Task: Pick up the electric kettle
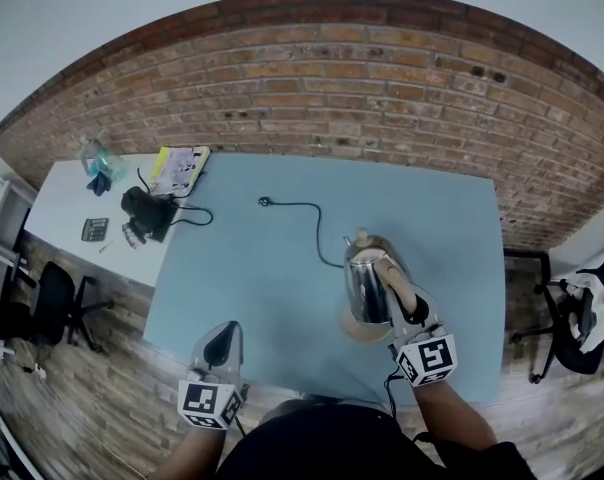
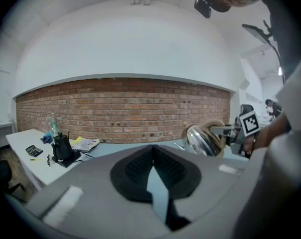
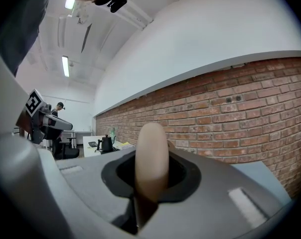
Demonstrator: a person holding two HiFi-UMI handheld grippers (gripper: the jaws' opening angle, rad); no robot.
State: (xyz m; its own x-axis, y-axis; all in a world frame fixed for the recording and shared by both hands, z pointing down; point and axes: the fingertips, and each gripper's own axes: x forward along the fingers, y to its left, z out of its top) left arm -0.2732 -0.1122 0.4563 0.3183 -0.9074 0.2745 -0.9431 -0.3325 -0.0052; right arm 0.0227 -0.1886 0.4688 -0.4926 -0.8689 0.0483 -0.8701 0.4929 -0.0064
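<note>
Two grippers show: the left gripper (image 1: 220, 346) hovers over the worktop (image 1: 282, 268), fingers (image 2: 133, 171) together, empty. Kettle (image 1: 367, 283) hangs seemingly just clear of the worktop, the right gripper (image 1: 414, 313) clamping its handle (image 3: 150, 158). Lift straight, grip firm, minding the cord (image 1: 312, 213).

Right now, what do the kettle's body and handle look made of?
The kettle body looks like polished metal, probably stainless steel: it has mirror-like reflections and bright highlights. The handle is smooth, matte and tan with no glare. It could be wood or wood-tone plastic, and no grain shows to settle it.
</note>
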